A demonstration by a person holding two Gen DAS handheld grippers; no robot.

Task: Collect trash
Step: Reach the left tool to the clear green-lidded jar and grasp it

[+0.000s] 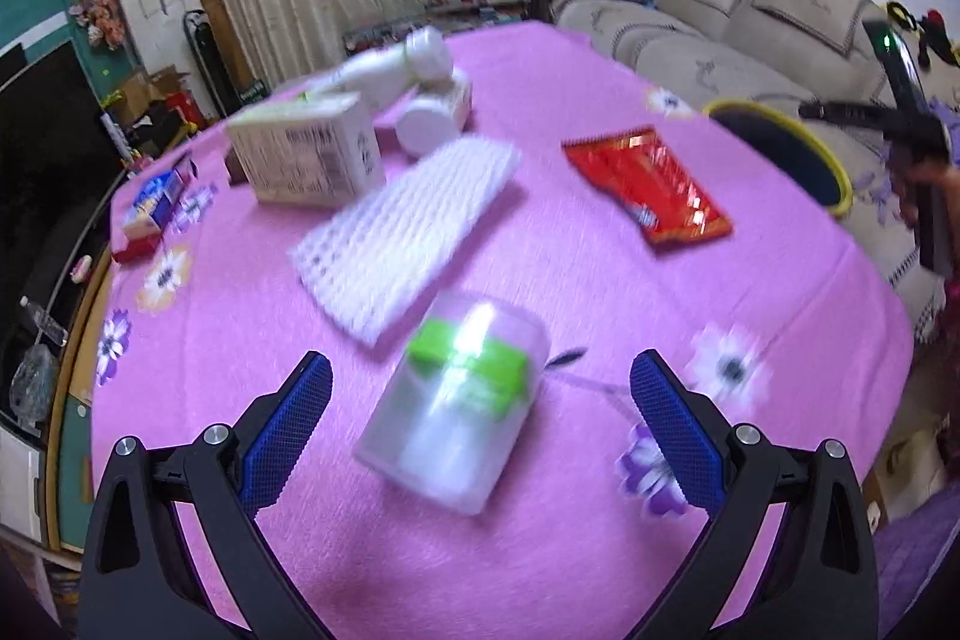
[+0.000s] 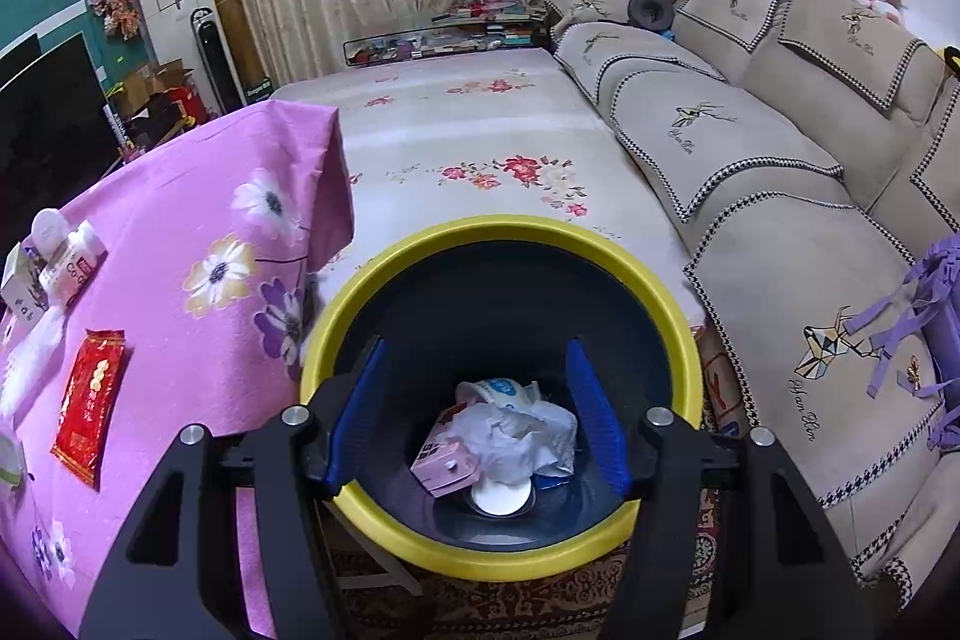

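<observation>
My left gripper [image 1: 480, 358] is open and hangs just over a clear plastic tub with a green label [image 1: 456, 400], which lies on its side on the pink tablecloth [image 1: 600, 520] between the blue pads without touching them. Beyond it lie a white foam net [image 1: 408, 232], a red wrapper [image 1: 648, 184], a cardboard box [image 1: 306, 154] and white bottles [image 1: 420, 64]. My right gripper [image 2: 475, 345] is open with nothing in it, above the yellow-rimmed bin [image 2: 498, 232]. Inside the bin lie a pink box [image 2: 444, 466], crumpled white wrapping [image 2: 516, 436] and a white lid [image 2: 501, 499].
The bin [image 1: 834, 166] stands off the table's right edge, in front of a beige sofa [image 2: 780, 160]. Small blue and red packs [image 1: 150, 208] lie at the table's far left. A floral mat [image 2: 480, 130] lies beyond the bin. The red wrapper [image 2: 90, 406] shows near the table edge.
</observation>
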